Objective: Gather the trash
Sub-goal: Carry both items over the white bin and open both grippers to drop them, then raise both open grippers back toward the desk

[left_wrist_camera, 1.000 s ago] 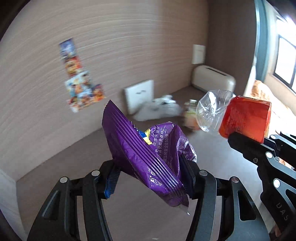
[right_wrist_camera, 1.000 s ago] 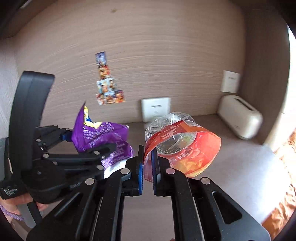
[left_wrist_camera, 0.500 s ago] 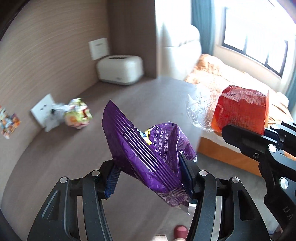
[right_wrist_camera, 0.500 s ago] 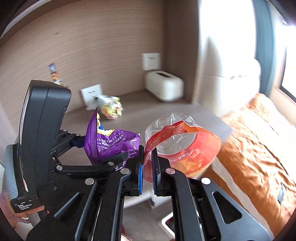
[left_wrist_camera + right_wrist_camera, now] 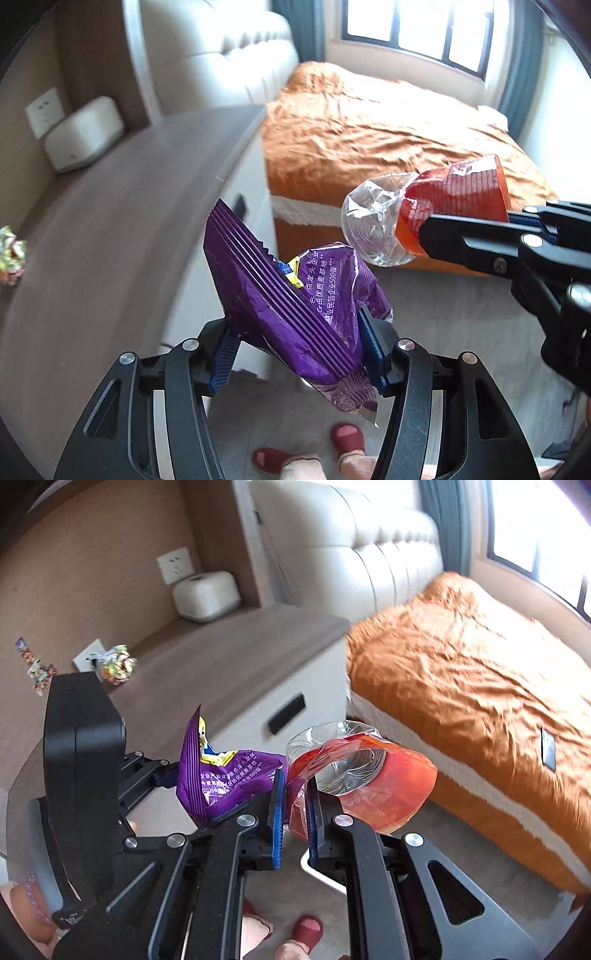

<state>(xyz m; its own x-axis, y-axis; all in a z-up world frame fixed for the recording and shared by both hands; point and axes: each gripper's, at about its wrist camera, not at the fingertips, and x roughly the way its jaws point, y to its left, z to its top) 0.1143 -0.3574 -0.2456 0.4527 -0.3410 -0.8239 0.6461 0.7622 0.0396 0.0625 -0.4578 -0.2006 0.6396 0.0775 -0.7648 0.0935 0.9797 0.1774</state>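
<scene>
Both jaws clamped: left gripper (image 5: 299,354) on purple snack bag (image 5: 295,306), right gripper (image 5: 295,808) (nearly closed) on red-labelled crushed bottle (image 5: 365,779).

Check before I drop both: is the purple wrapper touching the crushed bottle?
Apart: the left wrist view shows floor between purple wrapper and crushed bottle.

Brown countertop (image 5: 236,657) with crumpled wrapper (image 5: 116,663) and white box (image 5: 207,595).
</scene>
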